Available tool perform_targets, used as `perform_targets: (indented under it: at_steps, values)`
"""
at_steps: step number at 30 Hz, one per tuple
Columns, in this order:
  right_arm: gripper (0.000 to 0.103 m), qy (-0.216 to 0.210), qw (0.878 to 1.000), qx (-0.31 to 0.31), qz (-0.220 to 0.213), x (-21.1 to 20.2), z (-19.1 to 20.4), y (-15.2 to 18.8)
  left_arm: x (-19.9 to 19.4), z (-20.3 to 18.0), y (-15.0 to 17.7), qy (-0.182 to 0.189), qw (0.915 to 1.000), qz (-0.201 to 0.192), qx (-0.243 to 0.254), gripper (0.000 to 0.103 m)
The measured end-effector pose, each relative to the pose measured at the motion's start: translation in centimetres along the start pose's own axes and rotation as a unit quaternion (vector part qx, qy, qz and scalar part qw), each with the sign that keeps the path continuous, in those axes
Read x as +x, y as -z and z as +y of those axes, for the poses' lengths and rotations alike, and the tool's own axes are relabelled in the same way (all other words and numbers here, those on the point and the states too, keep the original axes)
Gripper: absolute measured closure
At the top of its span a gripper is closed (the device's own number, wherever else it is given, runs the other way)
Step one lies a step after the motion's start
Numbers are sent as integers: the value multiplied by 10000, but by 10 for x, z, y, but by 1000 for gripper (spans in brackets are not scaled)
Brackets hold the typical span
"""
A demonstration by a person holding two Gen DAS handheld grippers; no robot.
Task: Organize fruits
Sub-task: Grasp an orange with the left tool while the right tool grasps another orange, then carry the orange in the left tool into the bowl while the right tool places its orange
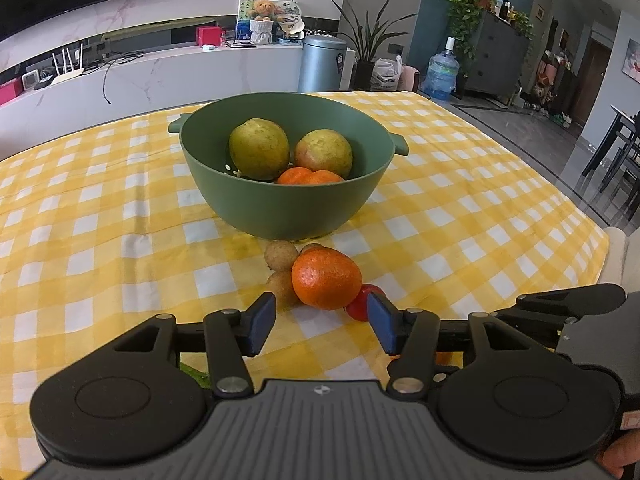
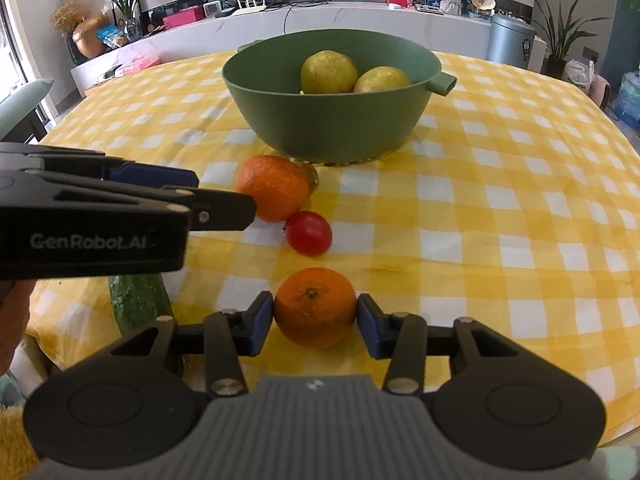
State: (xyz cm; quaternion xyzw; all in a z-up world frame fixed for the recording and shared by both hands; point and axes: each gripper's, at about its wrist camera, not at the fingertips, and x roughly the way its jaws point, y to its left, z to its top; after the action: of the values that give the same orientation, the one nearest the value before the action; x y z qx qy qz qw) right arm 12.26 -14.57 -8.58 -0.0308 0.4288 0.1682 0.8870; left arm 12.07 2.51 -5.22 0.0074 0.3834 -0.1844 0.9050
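Fruit gathering, wrist views. Right gripper (image 2: 316, 322), lower centre of its view, has both blue pads flush against the sides of 1 orange (image 2: 315, 307) resting on the checked tablecloth (image 2: 500, 208); pinched at its widest line, stem facing the camera. Green bowl (image 2: 328, 120) lies straight ahead, upper centre, already holding 2 pears (image 2: 329, 71) and, in the left view, other oranges (image 1: 310, 176); a red tomato (image 2: 309, 233) and a second orange (image 2: 273, 187) sit on the direct line between, so the carry likely needs height first. Left gripper (image 1: 322, 322) stands spread and empty, that second orange (image 1: 326, 278) just beyond its pads, slightly right of centre; small brown fruits (image 1: 282, 256) touch its left side; tomato (image 1: 362, 304) by the right pad. Cucumber (image 2: 138, 300) at lower left.
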Motion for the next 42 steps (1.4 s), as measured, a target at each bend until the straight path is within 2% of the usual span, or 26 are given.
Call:
perform_targets:
  at_steps: [4,12,18,22,23,35,42]
  values:
    - [60,68,9999,101,-118,-3,-3,0,3,0,-1,31,10000,-76,-2,37]
    - [60,174,9959,840,-272,-3,-24,-5,15,-2,-4,6,9998,-179,85,36]
    - [60,219,9949,955,-260,2,-28,-7,24,4,-6,53,9998,-191,-26,37]
    - [60,208,9946,987,-235,3,-29,-7,26,4,-6,154,9998,-159,-23,54]
    - [60,202,9945,997,-227,3,-30,-7,26,4,-6,173,9997,-169,-9,55]
    - [60,162,9943,1028,-223,3,-31,-7,19,-2,-5,26,9995,-299,102,58]
    - [60,112,9933,1085,-372,-2,-33,-8,2,-1,-8,60,9986,-530,-58,59]
